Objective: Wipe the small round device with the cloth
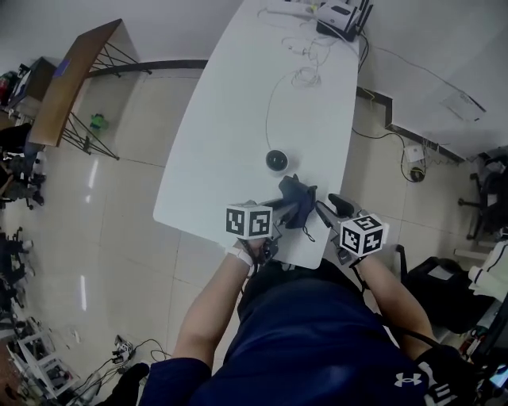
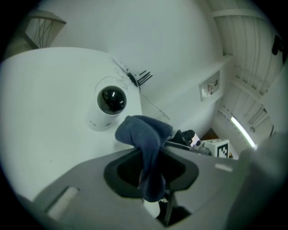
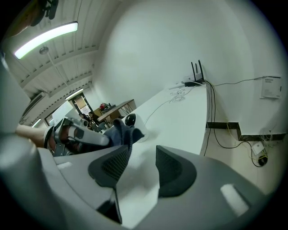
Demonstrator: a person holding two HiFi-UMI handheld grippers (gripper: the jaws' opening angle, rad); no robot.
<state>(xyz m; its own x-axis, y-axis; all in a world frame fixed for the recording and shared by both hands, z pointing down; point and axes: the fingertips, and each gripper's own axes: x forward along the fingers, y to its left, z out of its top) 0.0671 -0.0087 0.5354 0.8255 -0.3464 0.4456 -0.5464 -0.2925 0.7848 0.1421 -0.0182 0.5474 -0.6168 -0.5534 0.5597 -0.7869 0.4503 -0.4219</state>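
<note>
The small round device (image 1: 276, 160), white with a dark lens dome, stands on the white table (image 1: 238, 119) near its front end. My left gripper (image 1: 283, 208) is shut on a dark blue cloth (image 1: 297, 198), which bunches up just in front of the device. In the left gripper view the cloth (image 2: 146, 134) hangs between the jaws of that gripper (image 2: 150, 173), with the device (image 2: 110, 105) close behind it. My right gripper (image 1: 329, 209) stands open beside the cloth, and in the right gripper view nothing lies between its jaws (image 3: 139, 168); the cloth (image 3: 123, 130) and the device (image 3: 132, 121) show ahead to the left.
A thin cable (image 1: 274, 103) runs from the device to a router (image 1: 341, 16) and tangled white cords (image 1: 305, 75) at the far end of the table. A wooden side table (image 1: 71, 79) stands on the tiled floor at the left. A wall lies to the right.
</note>
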